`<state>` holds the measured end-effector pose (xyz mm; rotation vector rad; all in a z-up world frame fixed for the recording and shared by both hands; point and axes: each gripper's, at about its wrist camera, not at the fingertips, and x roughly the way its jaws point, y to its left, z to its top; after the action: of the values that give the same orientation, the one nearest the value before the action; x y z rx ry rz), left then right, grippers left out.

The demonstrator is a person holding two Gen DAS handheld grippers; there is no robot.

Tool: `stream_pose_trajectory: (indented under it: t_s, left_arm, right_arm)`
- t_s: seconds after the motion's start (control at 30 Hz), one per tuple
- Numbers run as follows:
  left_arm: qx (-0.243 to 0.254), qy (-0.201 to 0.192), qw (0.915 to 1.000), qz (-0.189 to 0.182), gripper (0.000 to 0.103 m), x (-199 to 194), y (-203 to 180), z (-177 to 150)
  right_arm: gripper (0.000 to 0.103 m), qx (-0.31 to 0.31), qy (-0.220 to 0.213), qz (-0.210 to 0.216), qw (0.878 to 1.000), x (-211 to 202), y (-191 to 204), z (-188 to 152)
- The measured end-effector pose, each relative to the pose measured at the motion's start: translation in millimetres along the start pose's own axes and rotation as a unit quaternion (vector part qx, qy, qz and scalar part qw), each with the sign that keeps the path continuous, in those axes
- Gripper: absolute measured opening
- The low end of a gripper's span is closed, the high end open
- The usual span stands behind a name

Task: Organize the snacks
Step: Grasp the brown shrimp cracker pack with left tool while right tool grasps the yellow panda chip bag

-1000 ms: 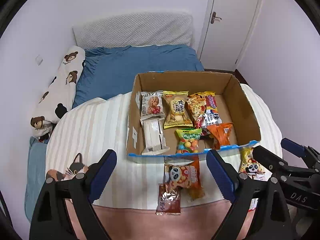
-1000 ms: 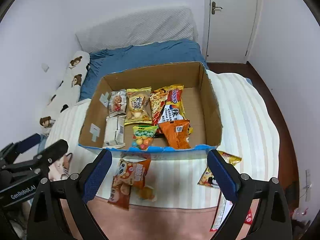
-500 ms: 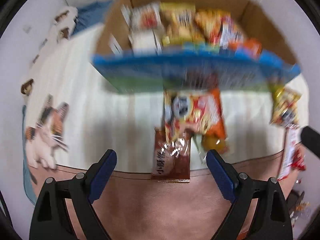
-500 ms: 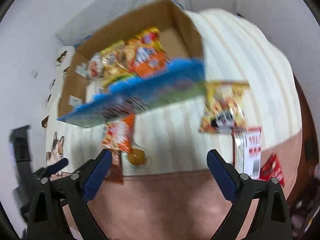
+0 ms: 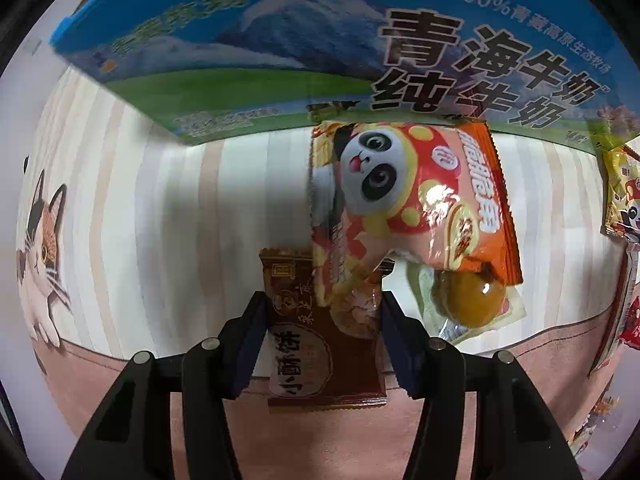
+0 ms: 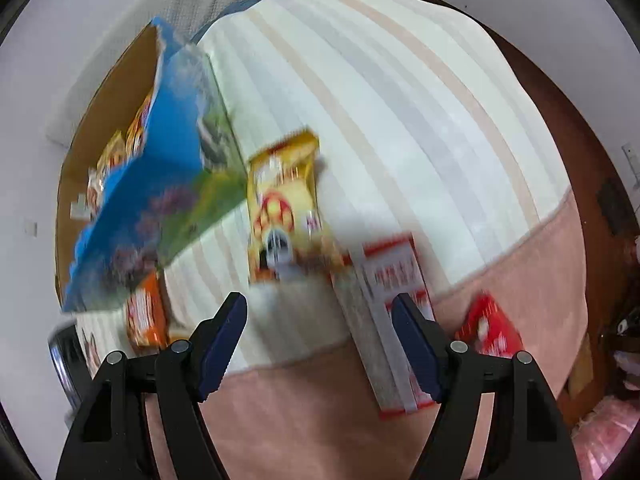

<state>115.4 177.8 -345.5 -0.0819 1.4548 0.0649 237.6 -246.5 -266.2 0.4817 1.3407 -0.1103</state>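
My left gripper (image 5: 322,332) points straight down at a brown snack packet (image 5: 320,364) that lies where the striped cover meets the pink blanket. Its jaws are closing, and the pads (image 5: 252,340) touch the packet's two long edges. An orange panda packet (image 5: 408,208) overlaps the brown packet's top. Beside them lies a clear packet with a round golden snack (image 5: 468,304). My right gripper (image 6: 320,336) hangs over the cover with its jaws closing and nothing pressed between them. A long white-and-red packet (image 6: 396,304) lies by its right finger. A yellow packet (image 6: 280,208) sits just beyond.
The cardboard box with a blue printed front wall (image 5: 280,40) stands right behind the snacks, with packets inside (image 6: 116,160). A red packet (image 6: 492,328) lies on the pink blanket (image 6: 300,420) at the right. The bed's edge and the dark floor (image 6: 600,160) are to the right.
Both grippers have dropped close to the bed. The left jaws narrowed around the brown packet. The right gripper swung right toward the yellow and white-red packets, and its jaws narrowed.
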Motion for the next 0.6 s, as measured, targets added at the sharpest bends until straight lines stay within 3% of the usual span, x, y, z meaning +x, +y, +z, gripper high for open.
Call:
stream_pose_trajectory:
  t_s: [0.17,0.37,0.43,0.5,0.6]
  left_arm:
    - [-0.027,0.01,0.9996,-0.002,0.053,1,15,-22]
    - [-0.047,0.023,0.9986,-0.002,0.053,9,27,-40]
    - [-0.05,0.023,0.9985,-0.003,0.055,11,28,-44]
    - [-0.057,0.027,0.998,-0.011,0.056,17,36,-40]
    - [-0.059,0.023,0.9979,-0.015,0.056,20,39,-40]
  right_arm:
    - [0.082,-0.04,-0.012,-0.033,0.999,19,32,29]
    - [0.084,-0.127,0.014,-0.142,0.982,74,71,40]
    - [0.079,-0.146,0.006,-0.152,0.978,80,73,37]
    - [0.064,-0.166,-0.013,-0.152,0.974,76,74,30]
    - [0.058,-0.169,-0.011,-0.129,0.977,65,70,19]
